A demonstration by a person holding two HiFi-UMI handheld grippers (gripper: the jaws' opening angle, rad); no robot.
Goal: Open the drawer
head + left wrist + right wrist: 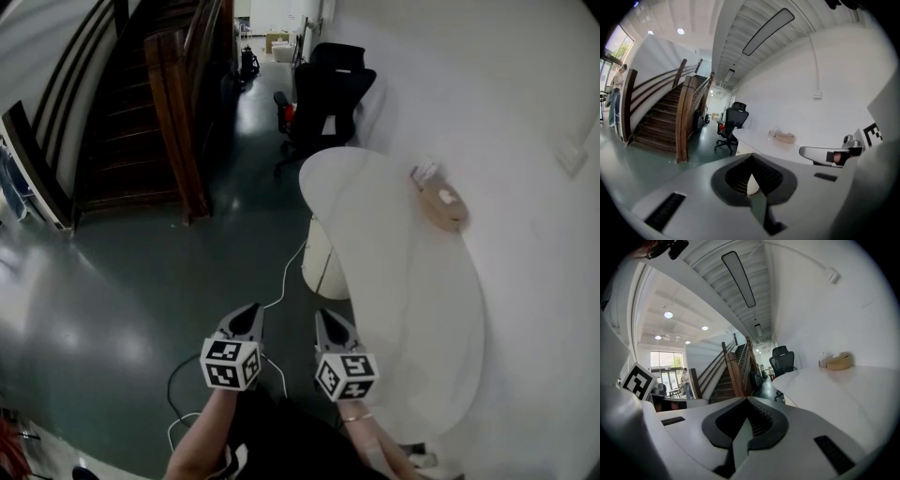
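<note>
Head view: left gripper, right gripper jaws together, empty. Drawer unit under desk looks rigid, probably free-sliding; handle unseen, so take front lip.

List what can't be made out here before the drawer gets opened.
- Drawer front and handle: in the head view the table top covers most of the white cabinet, and no drawer or handle shows on the part left in sight.
- Small items beside the wooden box: too small in every view to name.
- Cabinet's base: in the left gripper view, hidden behind the gripper's own body.
</note>
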